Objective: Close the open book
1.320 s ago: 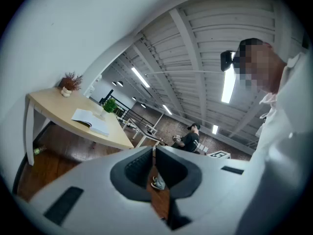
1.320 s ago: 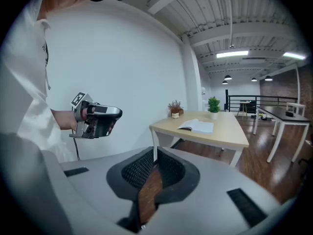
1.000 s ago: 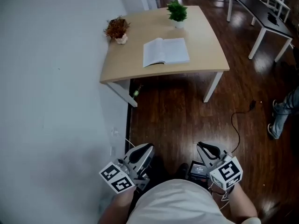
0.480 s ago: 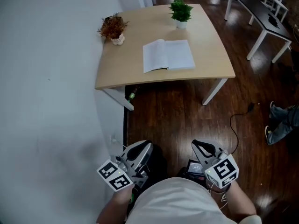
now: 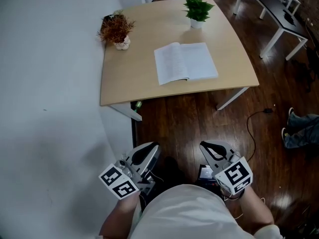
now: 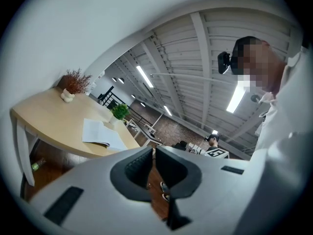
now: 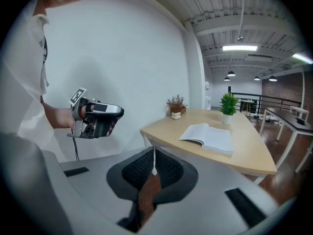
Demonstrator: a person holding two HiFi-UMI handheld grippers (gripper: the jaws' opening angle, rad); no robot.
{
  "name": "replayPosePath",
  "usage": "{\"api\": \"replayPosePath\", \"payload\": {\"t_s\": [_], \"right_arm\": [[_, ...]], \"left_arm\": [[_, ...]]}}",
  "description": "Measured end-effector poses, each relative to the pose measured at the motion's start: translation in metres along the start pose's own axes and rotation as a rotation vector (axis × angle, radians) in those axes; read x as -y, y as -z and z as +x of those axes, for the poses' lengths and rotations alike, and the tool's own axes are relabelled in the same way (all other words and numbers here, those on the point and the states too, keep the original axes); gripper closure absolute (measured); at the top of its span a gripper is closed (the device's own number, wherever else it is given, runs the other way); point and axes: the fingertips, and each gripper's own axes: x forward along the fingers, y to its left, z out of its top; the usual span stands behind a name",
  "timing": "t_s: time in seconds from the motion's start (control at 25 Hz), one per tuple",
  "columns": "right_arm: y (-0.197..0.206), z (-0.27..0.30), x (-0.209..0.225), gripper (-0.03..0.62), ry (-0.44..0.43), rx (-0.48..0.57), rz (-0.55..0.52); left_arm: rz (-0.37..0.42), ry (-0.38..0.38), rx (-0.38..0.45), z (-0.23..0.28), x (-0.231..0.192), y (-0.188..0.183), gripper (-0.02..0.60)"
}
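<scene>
Left gripper point(image 5: 151, 149) and right gripper point(image 5: 207, 148) are hanging at the person's waist, jaws pressed together, gripping nothing. The open book point(image 5: 185, 62) is lying on the table point(image 5: 124, 83), well apart at twelve o'clock, its spine running twelve-to-six. The right gripper appears marginally nearer.

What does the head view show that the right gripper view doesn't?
Only the head view: the black cable on the floor and the marker cube on the right gripper. Only the right gripper view: a ceiling light. Both: the open book on the table, the reddish plant, the green plant and the left gripper.
</scene>
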Motion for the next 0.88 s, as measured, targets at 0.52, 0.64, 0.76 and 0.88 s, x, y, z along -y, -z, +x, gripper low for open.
{"api": "replayPosePath", "payload": {"t_s": [0.52,0.64,0.76,0.88], "right_arm": [[-0.022,0.062,0.024,0.591,0.023,-0.060,-0.049],[-0.023,0.081,0.039,0.591,0.011,-0.069,-0.103],[-0.024,0.103,0.057,0.590,-0.012,-0.075,-0.169],[-0.032,0.124,0.079,0.569,-0.048,-0.081,-0.228]], "left_arm": [[-0.035,-0.020,-0.006,0.011,-0.059,-0.022,0.583],[-0.032,-0.040,-0.002,0.020,-0.072,-0.025,0.583],[-0.029,-0.088,0.020,0.033,-0.091,-0.034,0.583],[-0.033,-0.139,0.041,0.054,-0.109,-0.049,0.554]]}}
